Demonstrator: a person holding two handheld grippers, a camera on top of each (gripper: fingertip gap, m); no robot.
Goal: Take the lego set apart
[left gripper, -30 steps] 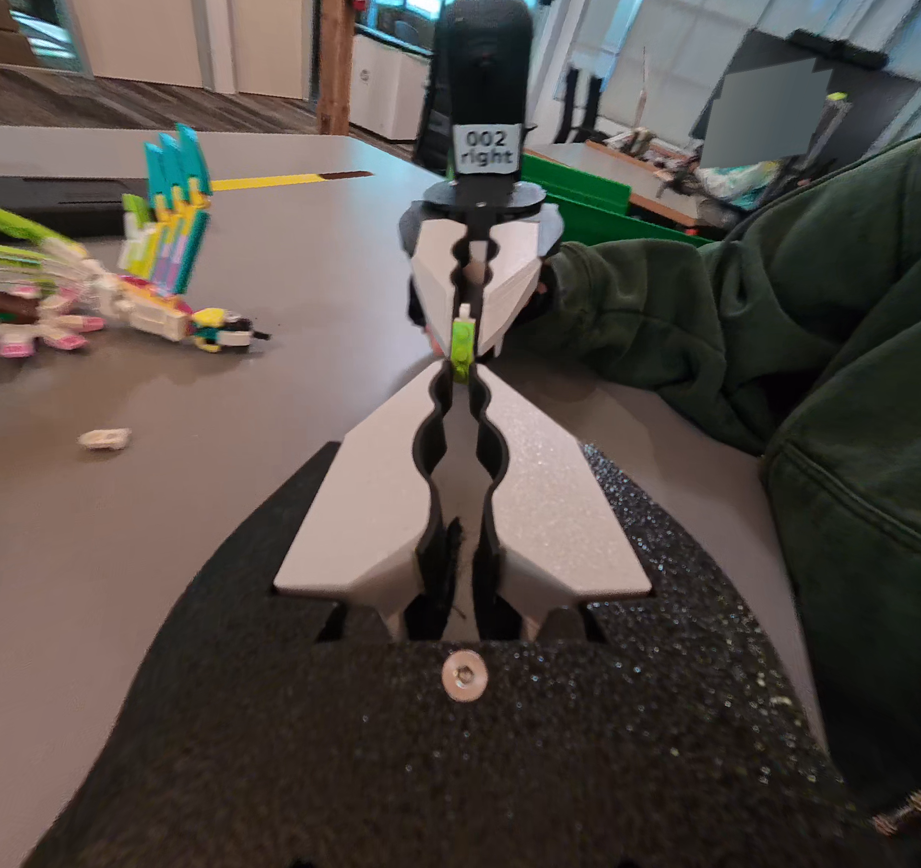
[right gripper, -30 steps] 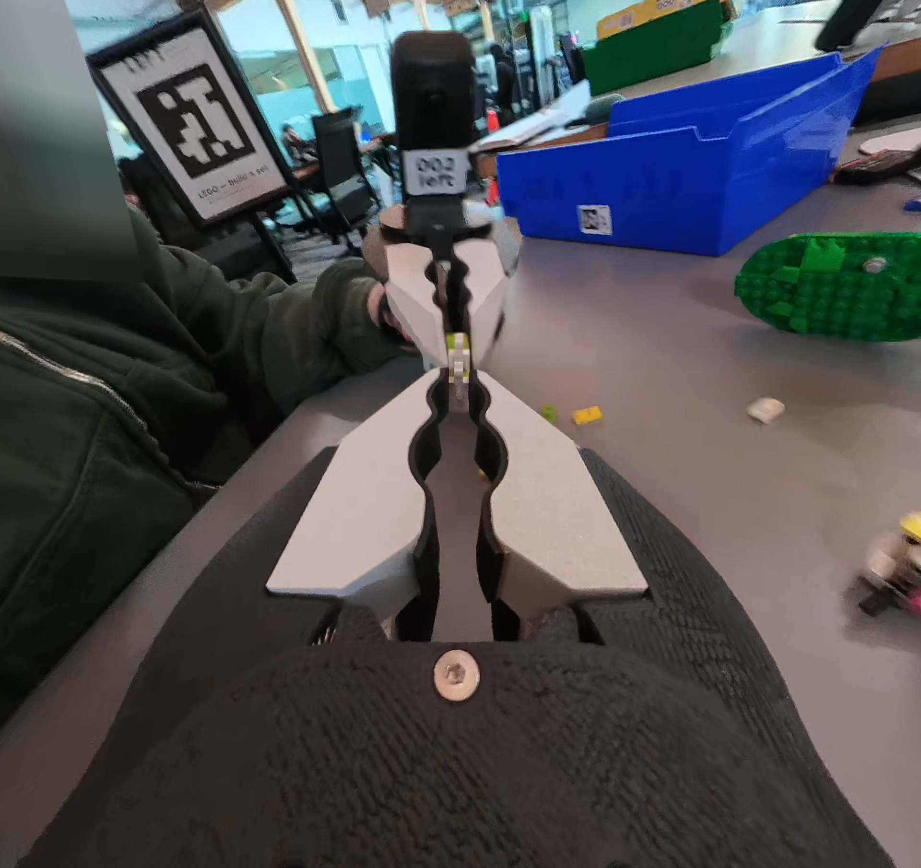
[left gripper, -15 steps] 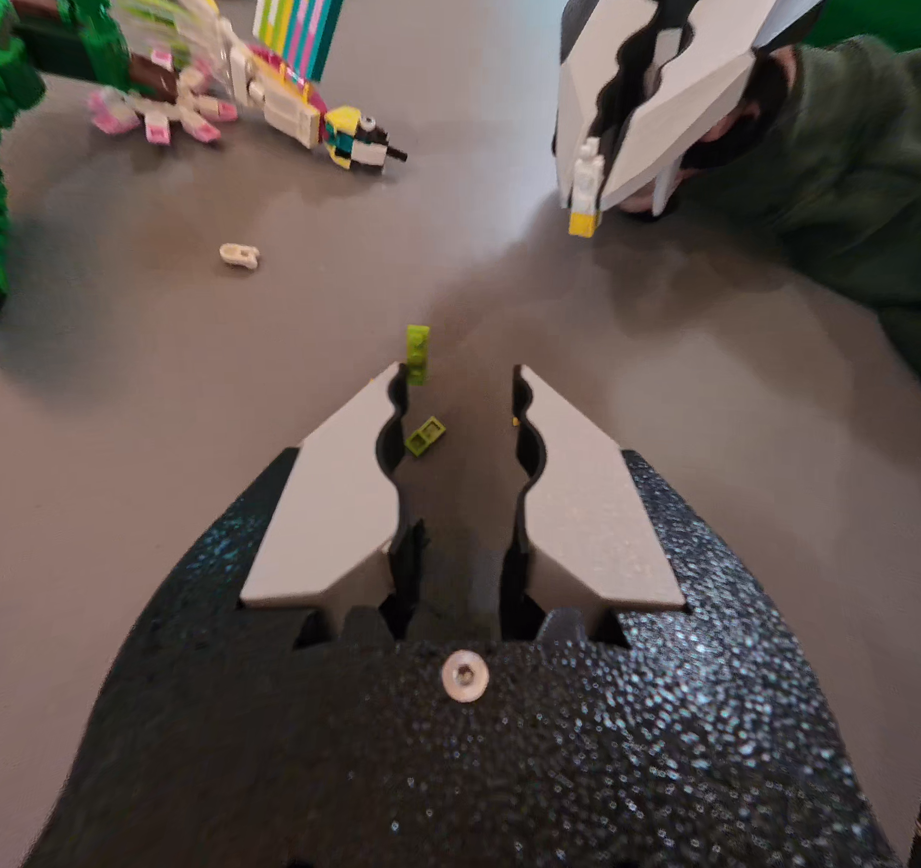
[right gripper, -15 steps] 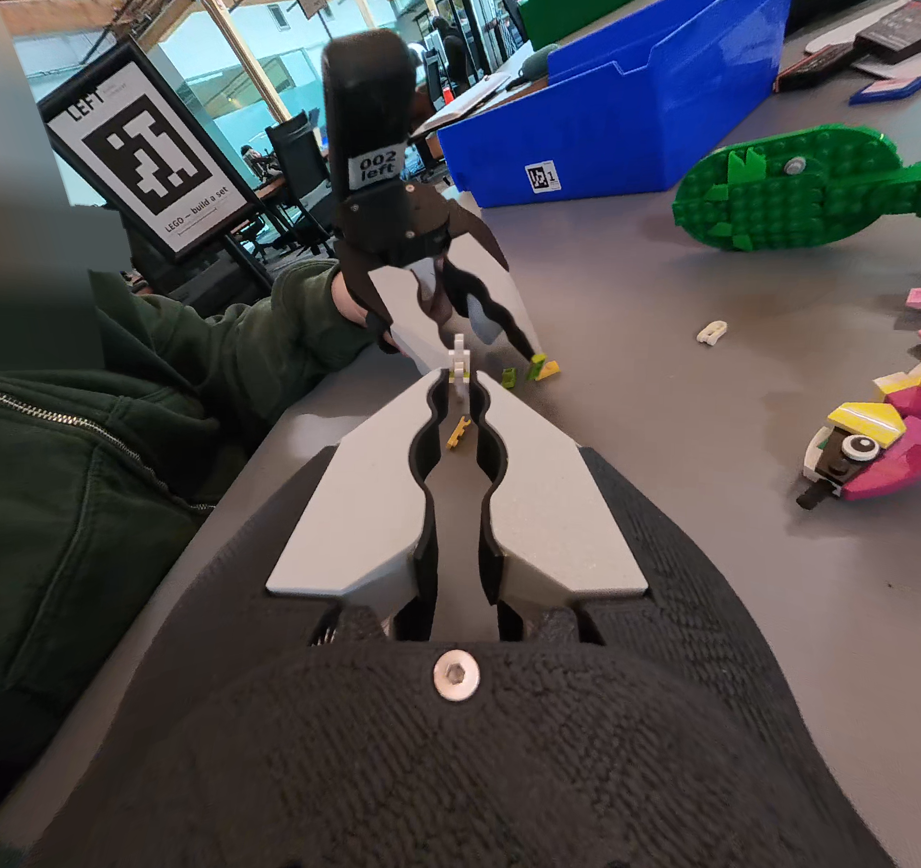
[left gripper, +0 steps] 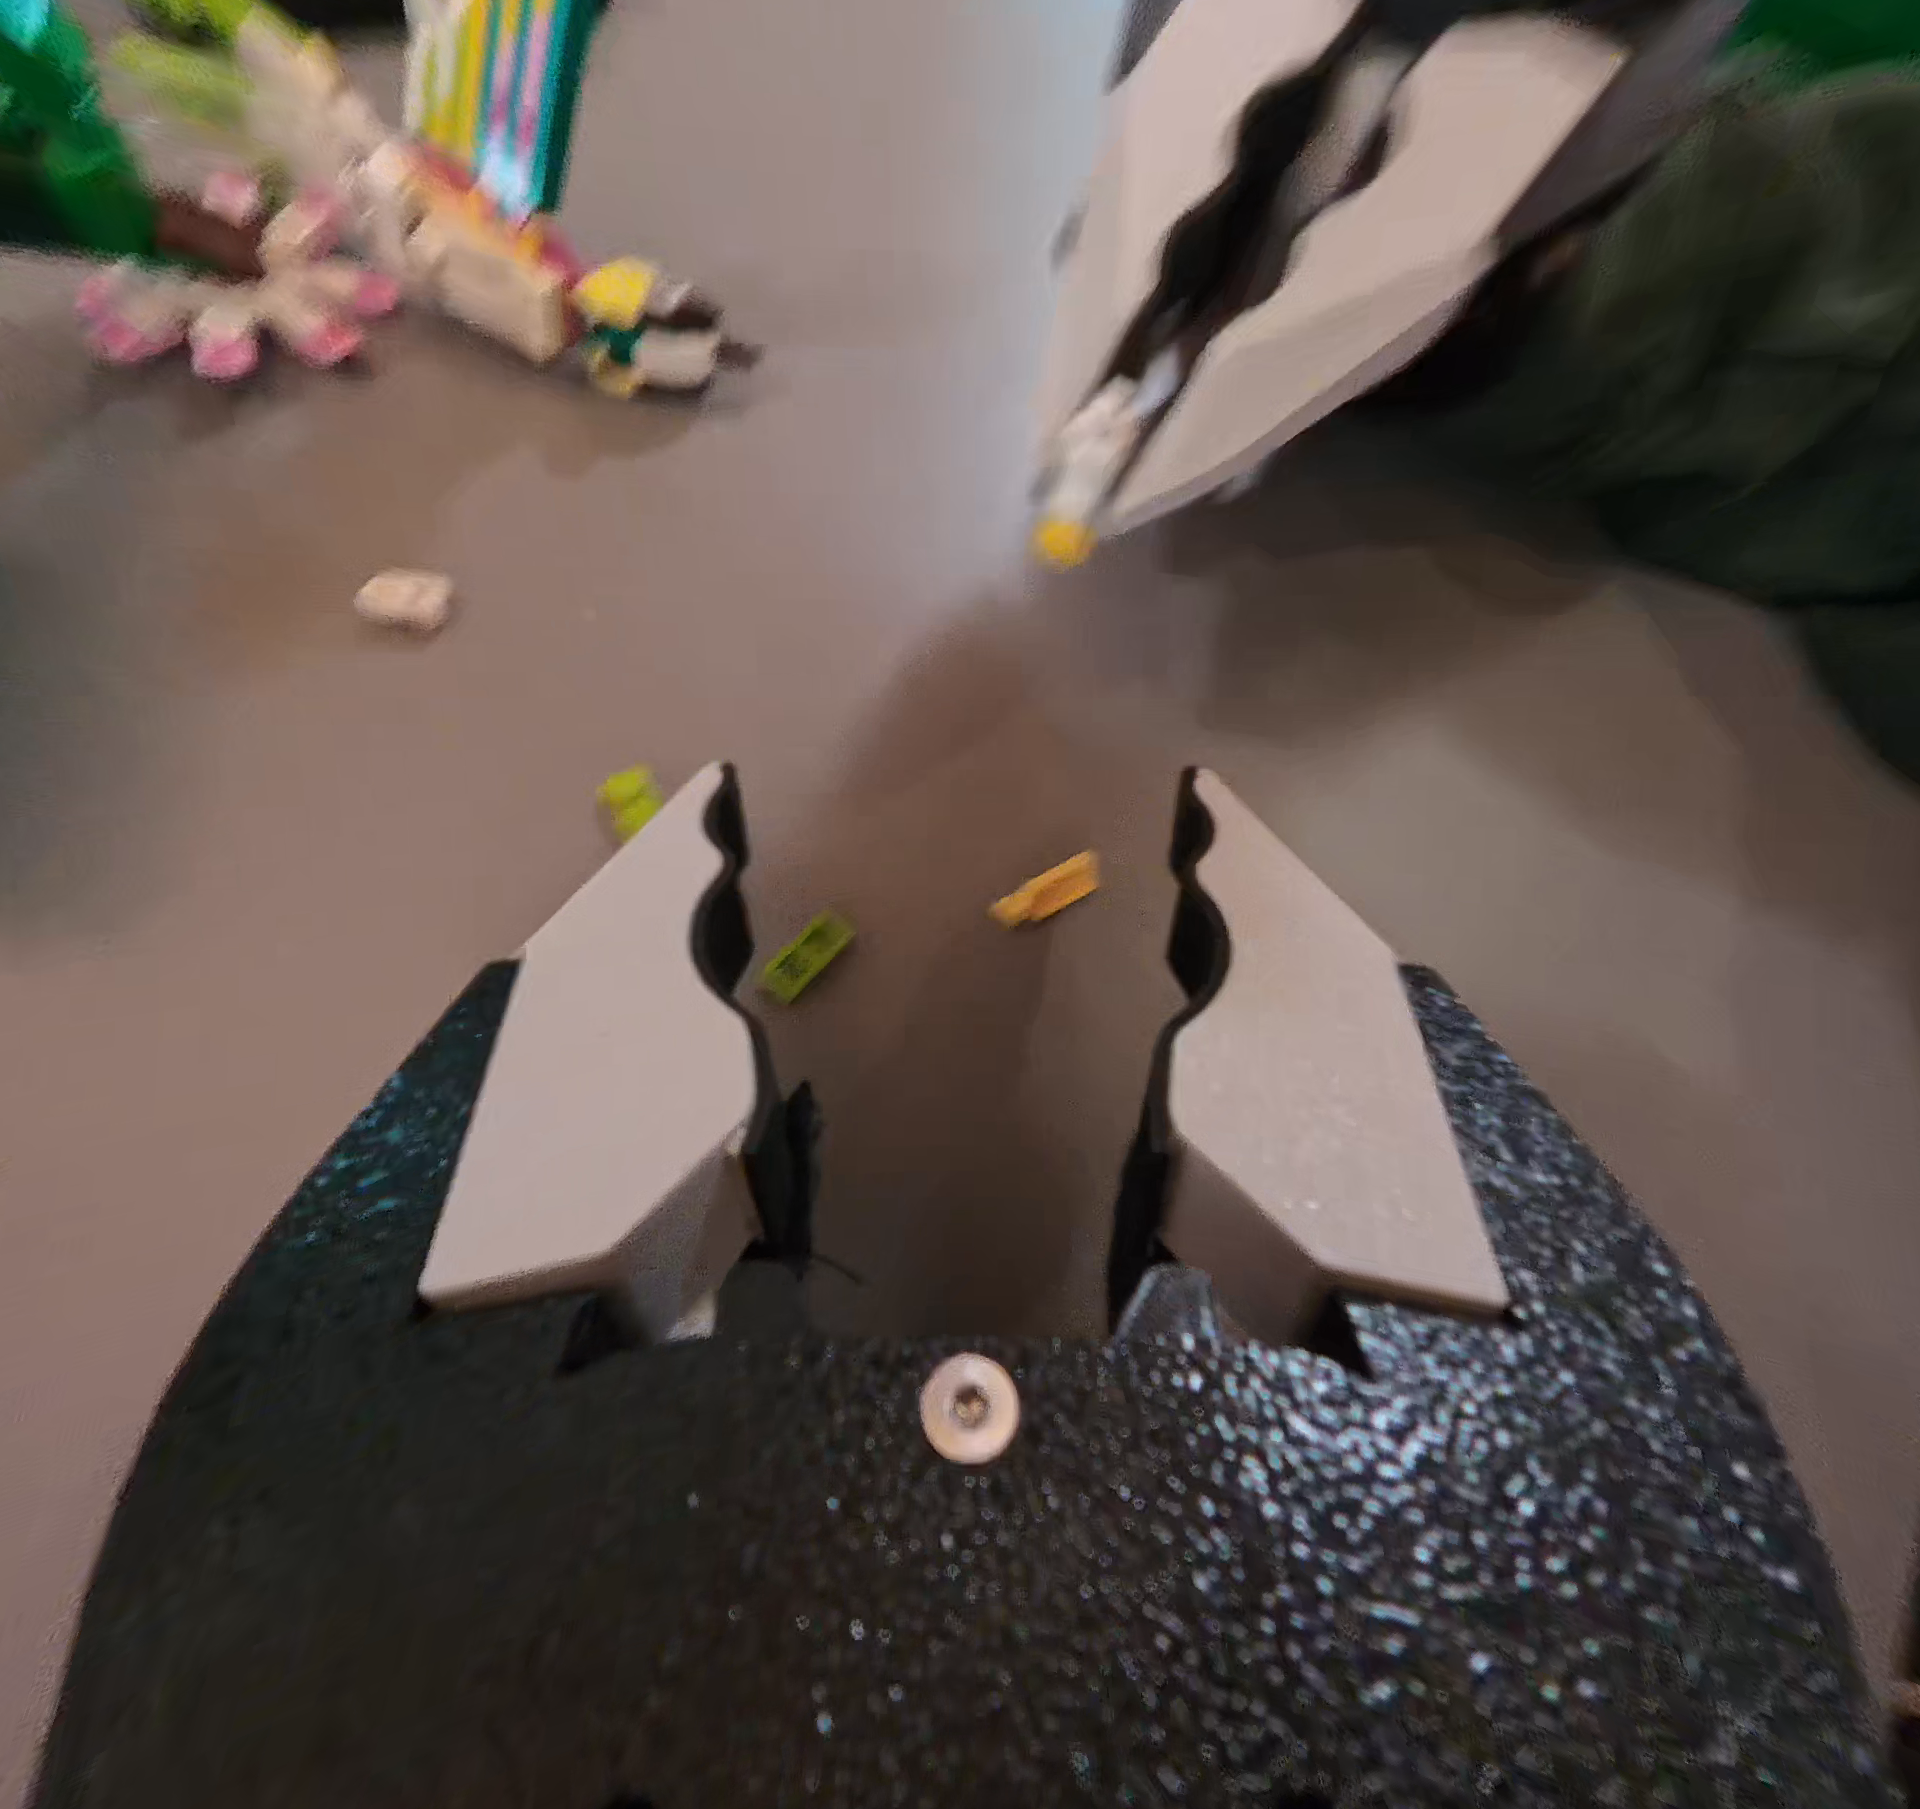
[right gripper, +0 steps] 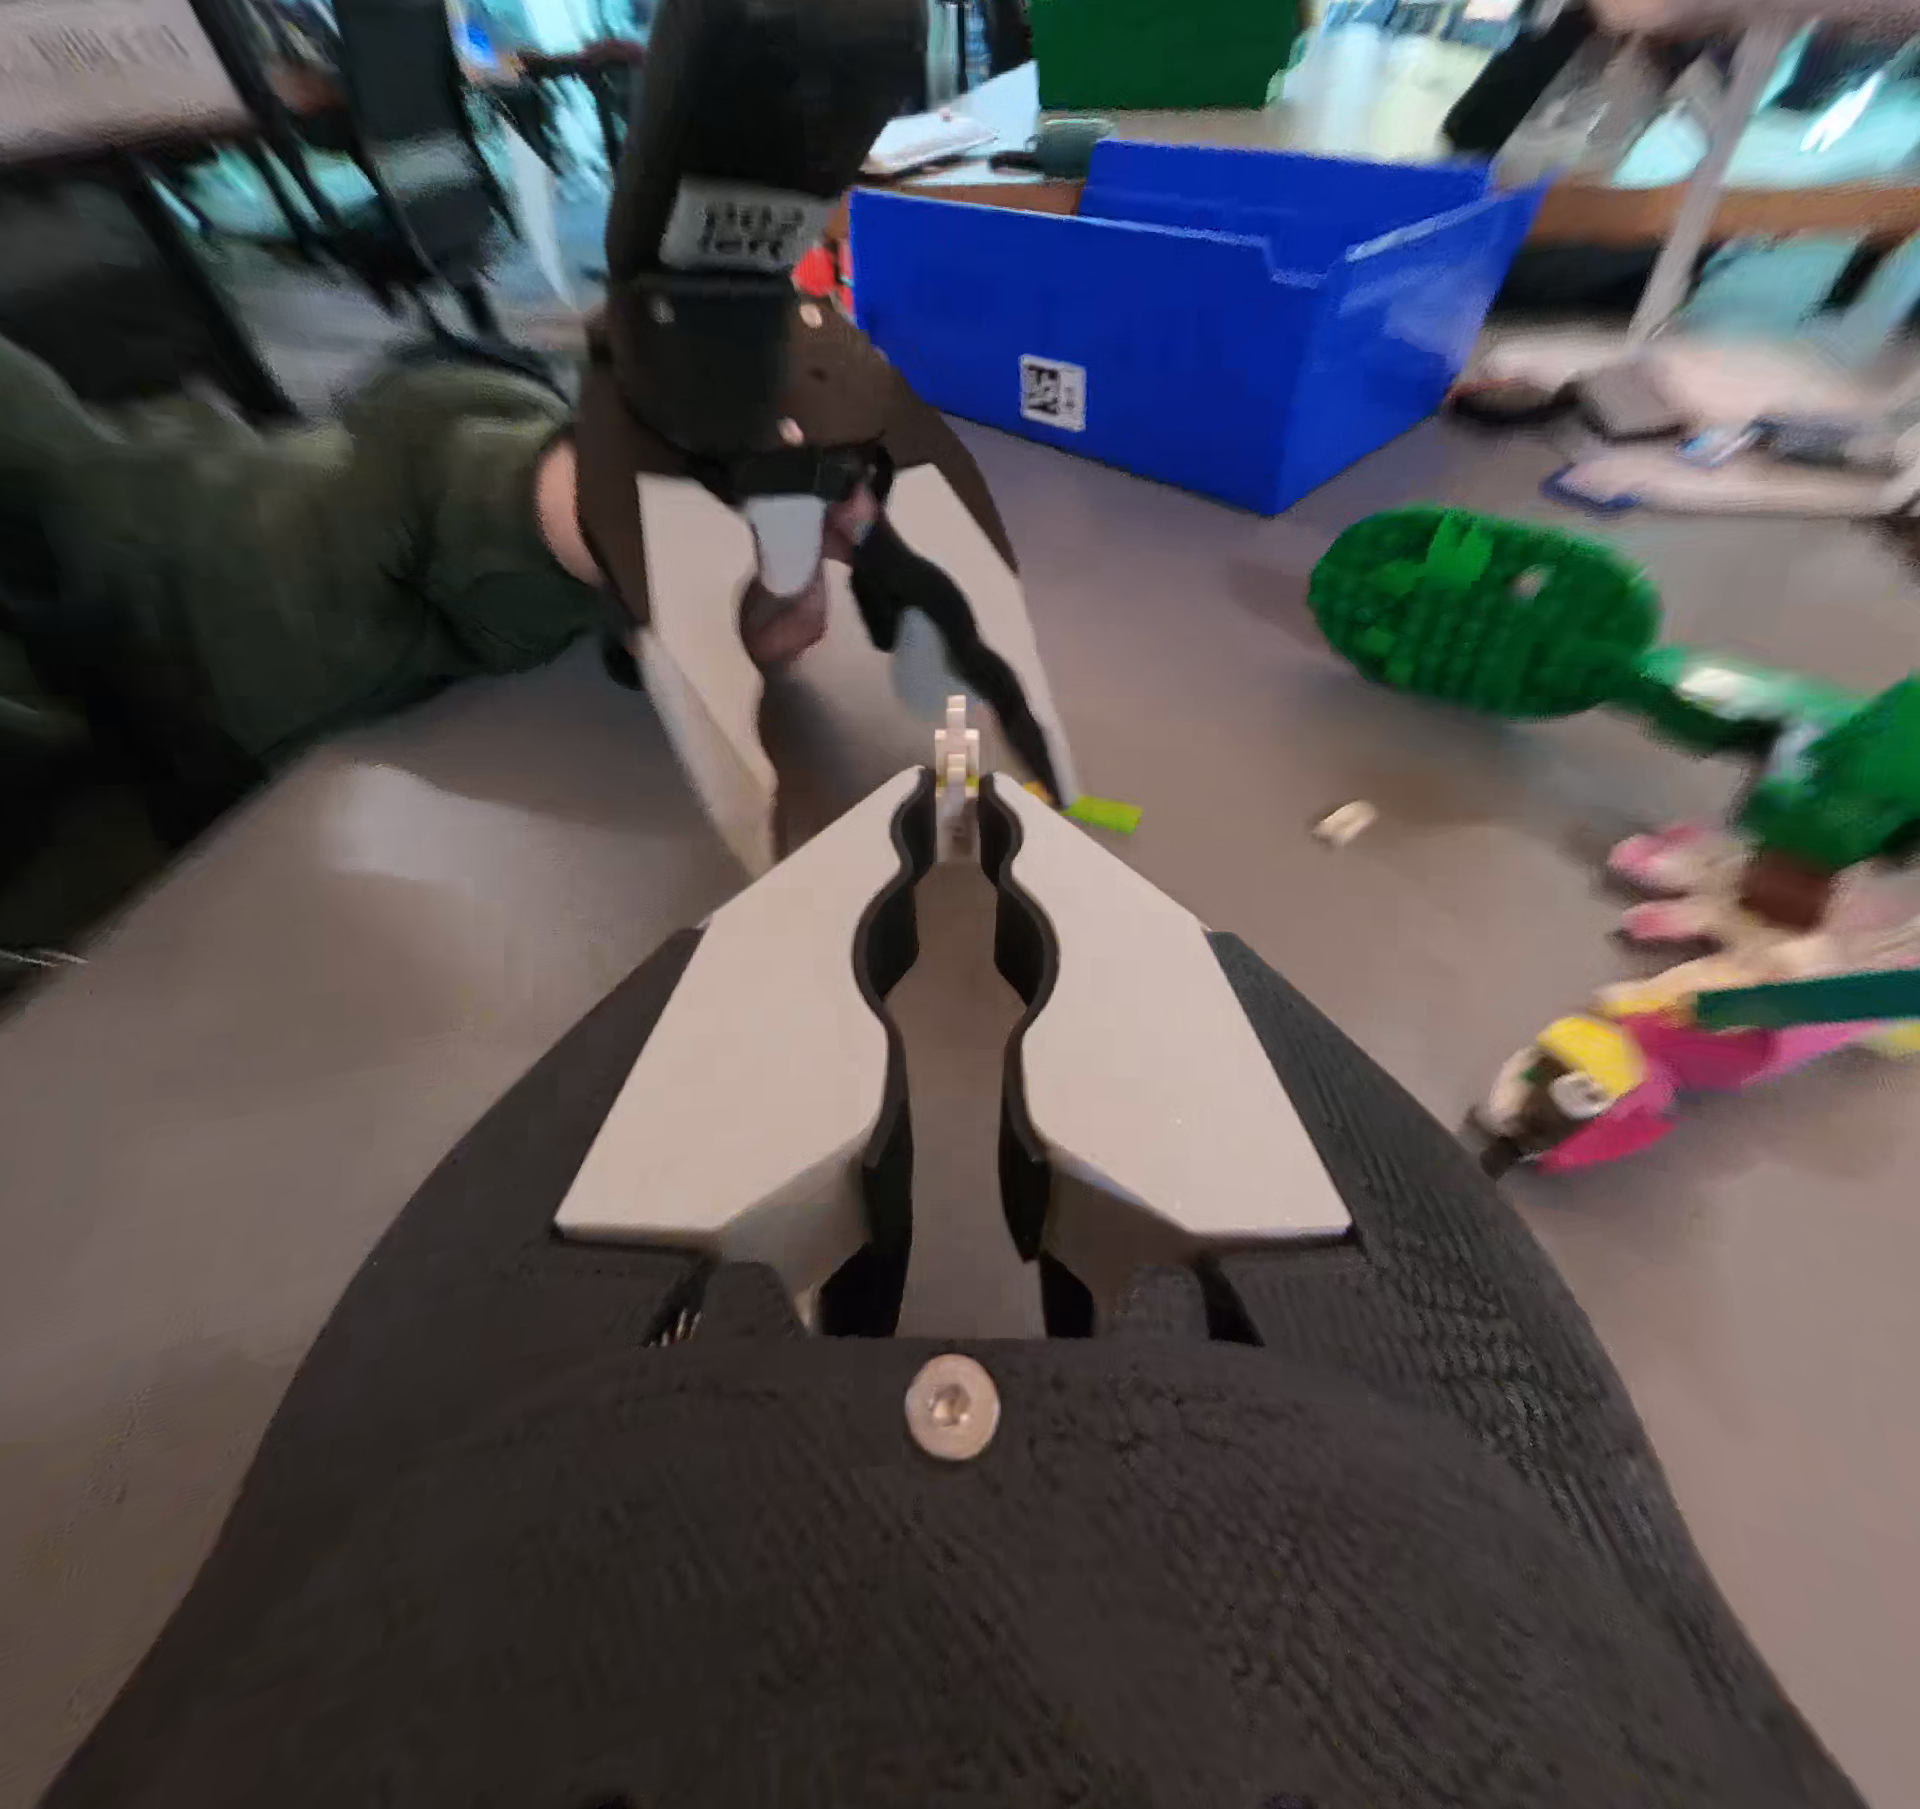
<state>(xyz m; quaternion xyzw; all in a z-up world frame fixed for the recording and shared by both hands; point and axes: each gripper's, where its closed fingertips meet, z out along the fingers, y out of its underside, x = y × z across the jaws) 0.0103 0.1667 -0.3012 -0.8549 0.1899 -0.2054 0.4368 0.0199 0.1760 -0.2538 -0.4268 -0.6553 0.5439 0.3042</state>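
Observation:
My left gripper [left gripper: 956, 783] is open and empty just above the grey table; it also shows in the right wrist view [right gripper: 914, 824]. Between and beside its fingers lie a lime plate [left gripper: 808, 957], a yellow piece [left gripper: 1047, 889] and another lime piece [left gripper: 629, 798]. My right gripper [right gripper: 956, 783] is shut on a small white and yellow lego piece [right gripper: 954, 751]; in the left wrist view it [left gripper: 1091, 502] hangs at the upper right with that piece [left gripper: 1081, 481] at its tip. The colourful lego bird model [left gripper: 488, 232] lies at the far left.
A loose white piece [left gripper: 403, 600] lies on the table left of centre. In the right wrist view a green lego plate [right gripper: 1475, 616], a blue bin [right gripper: 1174, 336] and the pink-and-yellow bird head [right gripper: 1600, 1084] sit to the right. A person's green sleeve [right gripper: 260, 554] lies left.
The two grippers pulled apart. My left gripper opened, dropped the lime piece onto the table and opened wider. My right gripper kept the white and yellow piece and swung right.

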